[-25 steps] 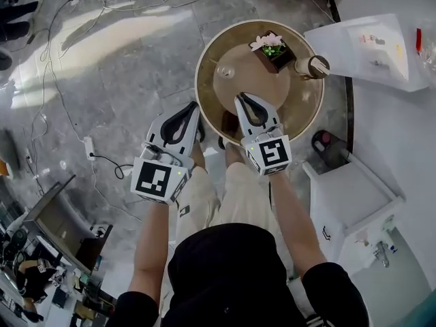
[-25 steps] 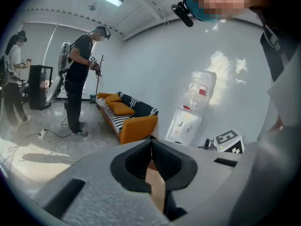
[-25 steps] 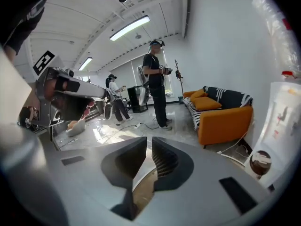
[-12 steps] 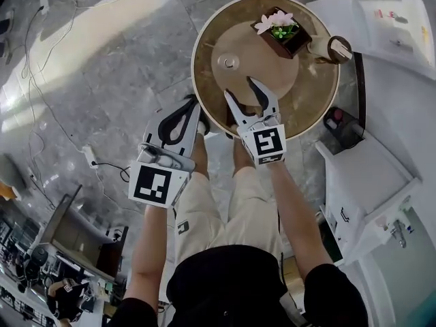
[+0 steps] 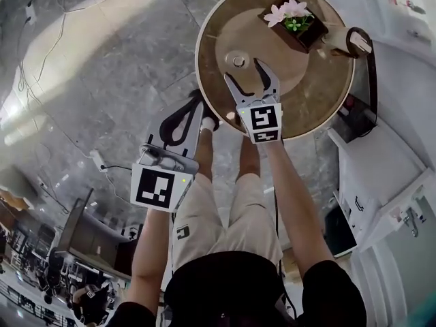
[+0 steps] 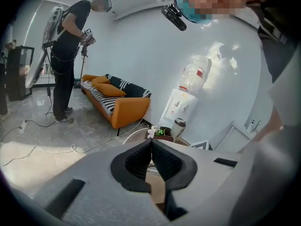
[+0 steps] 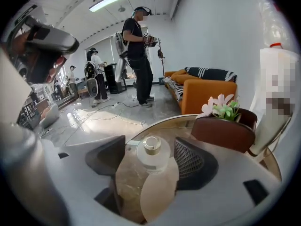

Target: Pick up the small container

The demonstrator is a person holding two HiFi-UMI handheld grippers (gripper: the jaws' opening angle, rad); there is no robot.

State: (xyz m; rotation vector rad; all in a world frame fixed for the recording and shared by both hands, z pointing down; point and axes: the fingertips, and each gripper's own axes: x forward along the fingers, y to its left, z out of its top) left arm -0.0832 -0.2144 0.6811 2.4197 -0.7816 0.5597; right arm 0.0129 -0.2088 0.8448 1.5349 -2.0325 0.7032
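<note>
The small container (image 5: 238, 61) is a clear squat jar with a narrow neck, standing on the round brown table (image 5: 313, 94). My right gripper (image 5: 246, 73) reaches over the table's near part, and its jaws are opening. In the right gripper view the jar (image 7: 153, 154) stands in the gap at the jaw tips of that gripper (image 7: 150, 163), and neither pad touches it. My left gripper (image 5: 182, 118) hangs beside the table's left edge over the floor. Its jaws are shut with nothing held, as the left gripper view (image 6: 151, 144) shows.
A dark planter with pink flowers (image 5: 294, 19) and a tumbler (image 5: 358, 41) stand at the table's far side. White furniture (image 5: 381, 176) lies to the right. Cables (image 5: 41, 53) cross the grey floor. An orange sofa (image 7: 207, 91) and people (image 7: 141, 55) are further off.
My right gripper has gone from shut to wide open and moved forward over the table up to the jar. The left gripper stayed shut beside the table.
</note>
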